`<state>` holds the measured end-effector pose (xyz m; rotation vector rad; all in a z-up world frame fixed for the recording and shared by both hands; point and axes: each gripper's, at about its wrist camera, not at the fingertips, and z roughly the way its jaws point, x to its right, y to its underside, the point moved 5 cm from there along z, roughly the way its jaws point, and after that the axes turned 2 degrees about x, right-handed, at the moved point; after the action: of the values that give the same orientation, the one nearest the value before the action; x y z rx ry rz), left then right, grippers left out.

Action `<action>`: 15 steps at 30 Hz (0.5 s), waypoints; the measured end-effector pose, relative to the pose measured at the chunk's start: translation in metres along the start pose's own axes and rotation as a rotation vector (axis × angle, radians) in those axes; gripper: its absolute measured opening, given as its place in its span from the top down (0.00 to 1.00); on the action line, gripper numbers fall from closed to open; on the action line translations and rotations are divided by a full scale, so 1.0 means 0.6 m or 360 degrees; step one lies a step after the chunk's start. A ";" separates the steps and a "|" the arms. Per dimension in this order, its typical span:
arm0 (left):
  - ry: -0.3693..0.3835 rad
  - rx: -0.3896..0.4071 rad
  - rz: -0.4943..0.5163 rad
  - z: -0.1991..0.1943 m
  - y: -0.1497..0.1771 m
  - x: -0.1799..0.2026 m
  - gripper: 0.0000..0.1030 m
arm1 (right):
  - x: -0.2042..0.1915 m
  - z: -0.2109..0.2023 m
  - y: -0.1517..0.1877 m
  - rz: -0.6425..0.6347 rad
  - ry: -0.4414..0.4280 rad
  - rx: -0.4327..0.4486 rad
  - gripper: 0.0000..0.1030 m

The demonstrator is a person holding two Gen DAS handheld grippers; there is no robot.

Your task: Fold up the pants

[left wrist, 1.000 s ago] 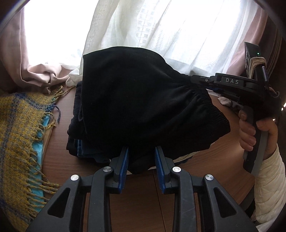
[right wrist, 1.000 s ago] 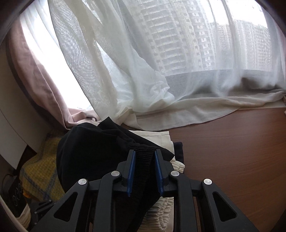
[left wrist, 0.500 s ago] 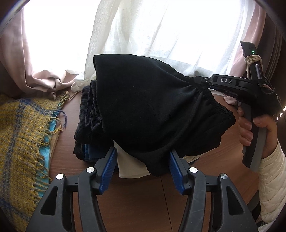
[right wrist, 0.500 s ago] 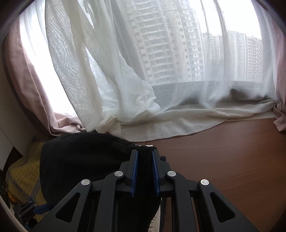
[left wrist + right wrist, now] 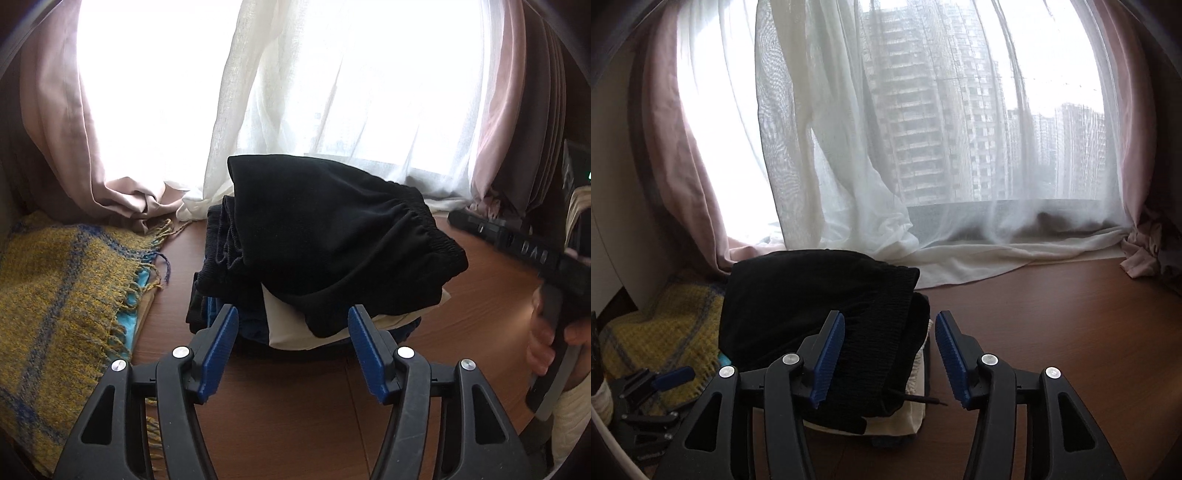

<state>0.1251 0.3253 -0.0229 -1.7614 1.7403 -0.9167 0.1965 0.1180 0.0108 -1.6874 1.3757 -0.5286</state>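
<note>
Both tongs have released the black pants since the earlier frames and drawn back from them. One second ago each pair was clamped on a fold of the dark cloth; the jaws of both have just been opening, and no cloth is pinched between them now.

Largest item: the wooden desk runs up to the sheer white curtain at the window. A yellow plaid blanket lies at the left of the desk, apart from the stack.

The pants lie folded into a compact bundle on top of a stack of folded garments, which shows a cream layer and a blue layer beneath. The elastic waistband faces right and overhangs the stack slightly.

Left tongs: jaws spread wide, just short of the near edge of the stack, touching nothing.

Right tongs: jaws spread, with the waistband end of the pants seen between them but clear of both pads. In the left wrist view a hand holds this tool at the right edge, blurred.

Judgement: folding and placing appear complete. What may remain is squaring the overhanging edge and withdrawing both tools.
</note>
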 end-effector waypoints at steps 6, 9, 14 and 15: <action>0.0004 -0.0021 -0.0024 0.023 0.000 -0.002 0.41 | 0.019 0.045 0.076 0.0126 0.0055 -0.0269 0.49; -0.0019 -0.0083 -0.0007 0.039 0.016 -0.011 0.41 | 0.033 0.036 0.093 0.0209 0.0055 -0.0299 0.49; 0.0007 -0.0044 0.0021 0.016 0.022 -0.001 0.41 | 0.031 0.002 0.087 0.0164 0.0146 -0.0243 0.48; 0.0016 -0.0021 0.0033 0.008 0.020 0.006 0.41 | 0.031 -0.005 0.086 0.0157 0.0163 -0.0228 0.47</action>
<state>0.1206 0.3206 -0.0347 -1.7465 1.7718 -0.9083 0.1707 0.0989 -0.0338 -1.7151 1.5951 -0.4754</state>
